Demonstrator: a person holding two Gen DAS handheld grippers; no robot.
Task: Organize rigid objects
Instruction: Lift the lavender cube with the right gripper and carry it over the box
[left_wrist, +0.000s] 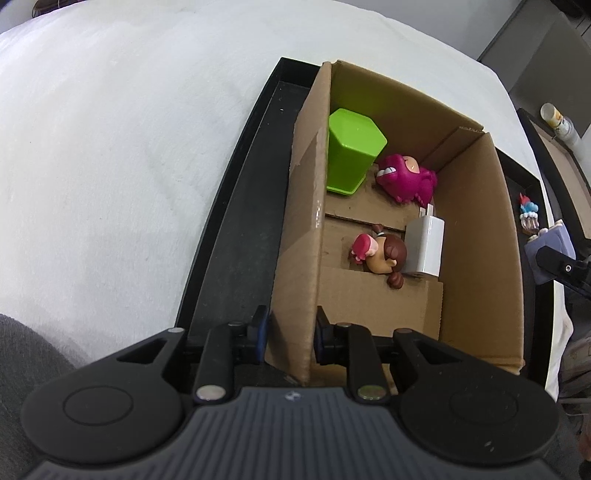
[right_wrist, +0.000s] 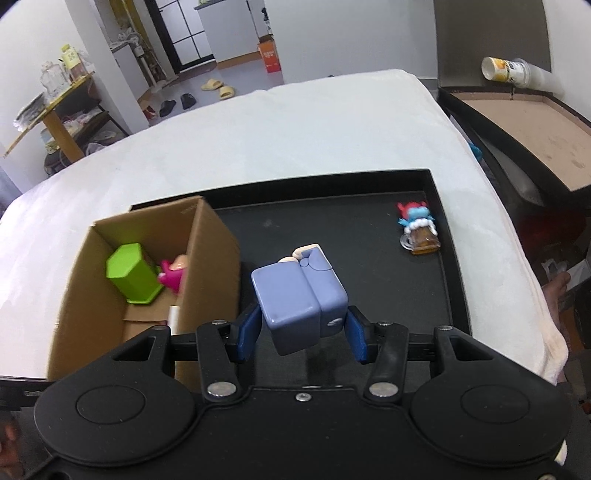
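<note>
Cardboard box (left_wrist: 480, 236) standing open-topped inside a black tray (left_wrist: 236, 236) on a white cloth-covered table (left_wrist: 110, 166). The box sits toward one end of the tray; a narrow strip of tray floor runs along its outer wall, and in the right wrist view a broad bare stretch of tray floor lies between the box and the far rim.

Box contents: green hexagonal cup (left_wrist: 352, 151) upside down by the far wall, magenta monster toy (left_wrist: 404, 179) just beside it, white charger plug (left_wrist: 424, 247), and a brown-haired doll figure (left_wrist: 380, 254) lying against the charger.

Left gripper (left_wrist: 291, 334), pointing steeply down, is clamped on the box's near wall, one blue pad outside and one inside the box.

Right gripper (right_wrist: 303, 332), tilted downward above the tray floor, is closed on a lavender block-shaped figure (right_wrist: 299, 295), its pads pressing the two lower sides; the figure hangs clear of the tray, just beside the box's outer wall.

A small blue-and-red figure with an amber mug (right_wrist: 419, 229) lies near the tray's far corner, well apart from the box.
</note>
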